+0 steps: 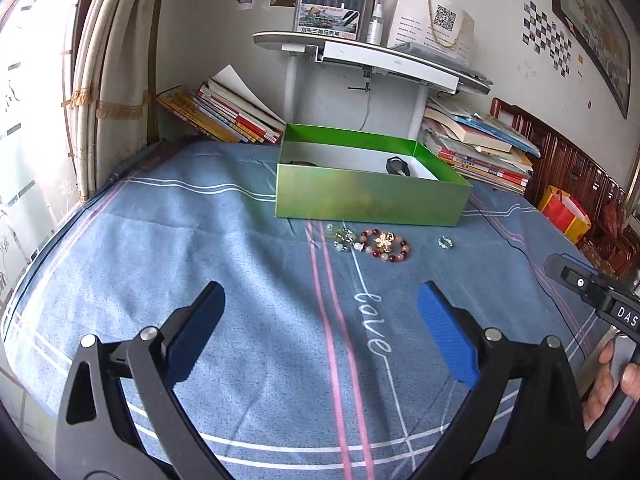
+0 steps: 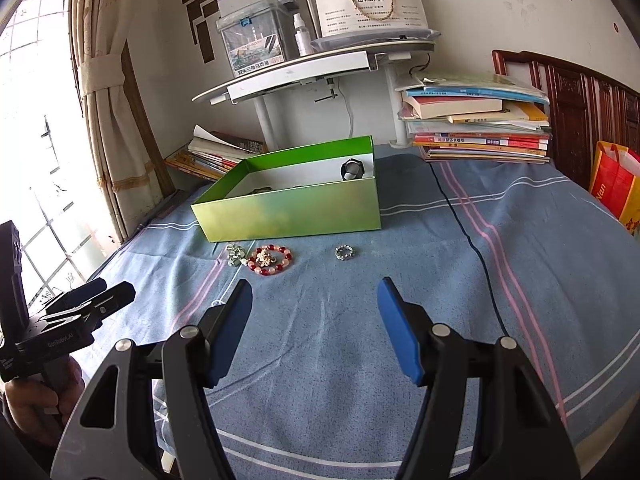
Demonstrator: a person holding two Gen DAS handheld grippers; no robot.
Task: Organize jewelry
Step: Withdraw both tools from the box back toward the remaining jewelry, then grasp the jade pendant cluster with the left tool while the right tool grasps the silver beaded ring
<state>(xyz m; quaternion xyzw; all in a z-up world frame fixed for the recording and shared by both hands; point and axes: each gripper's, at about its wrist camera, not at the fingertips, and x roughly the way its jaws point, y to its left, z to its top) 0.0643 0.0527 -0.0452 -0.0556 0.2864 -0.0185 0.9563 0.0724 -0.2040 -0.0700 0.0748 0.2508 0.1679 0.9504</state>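
An open green box (image 1: 370, 198) (image 2: 292, 214) stands on the blue bedspread, with a black watch (image 1: 397, 166) (image 2: 352, 169) and a dark item inside. In front of it lie a red and pink bead bracelet (image 1: 386, 246) (image 2: 271, 259) with a gold ornament inside its loop, a pale green beaded piece (image 1: 342, 239) (image 2: 235, 255) to its left, and a small silver ring (image 1: 445, 242) (image 2: 344, 252) to its right. My left gripper (image 1: 320, 300) hovers open short of the jewelry, nothing between its blue pads. My right gripper (image 2: 316, 296) is likewise open and empty, nearer than the ring.
Book stacks (image 1: 224, 110) (image 2: 480, 120) flank a white shelf stand (image 1: 372, 56) behind the box. A curtain (image 1: 116, 72) hangs at the left, a wooden headboard (image 2: 580, 108) and a red-yellow bag (image 2: 616, 184) at the right. A black cable (image 2: 468, 236) crosses the spread.
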